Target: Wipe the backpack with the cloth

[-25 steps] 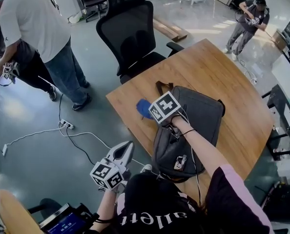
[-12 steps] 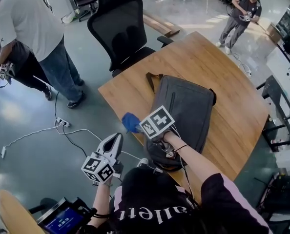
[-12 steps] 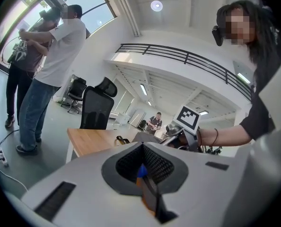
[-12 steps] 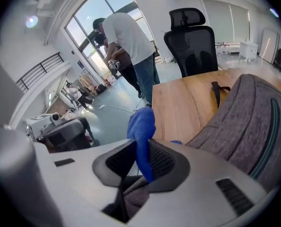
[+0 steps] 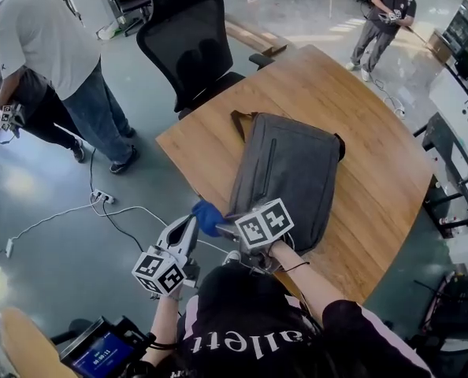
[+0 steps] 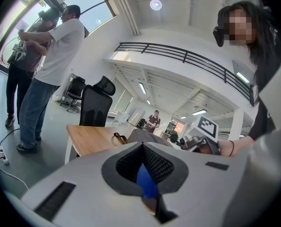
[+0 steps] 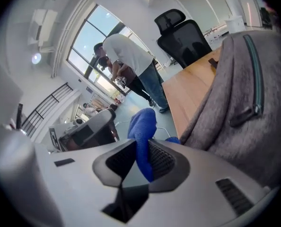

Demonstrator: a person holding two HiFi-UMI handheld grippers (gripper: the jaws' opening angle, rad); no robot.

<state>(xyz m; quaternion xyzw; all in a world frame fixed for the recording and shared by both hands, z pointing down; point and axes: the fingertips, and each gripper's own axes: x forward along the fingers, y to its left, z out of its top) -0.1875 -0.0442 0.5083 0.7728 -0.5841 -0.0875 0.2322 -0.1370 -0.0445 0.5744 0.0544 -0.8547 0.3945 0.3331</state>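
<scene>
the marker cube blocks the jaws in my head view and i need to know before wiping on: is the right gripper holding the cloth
Observer: Yes, the right gripper view shows the right gripper with its jaws clamped on the blue cloth.
Operator: is it pressed flat for wiping
Observer: No, its free end stands out past the jaws, with the grey backpack just to its right.
Operator: any zip nearby
Observer: Yes, a dark zip pull lies on that side of it.

wooden table [image 5: 376, 132], grey backpack [image 5: 289, 172] lying flat
</scene>
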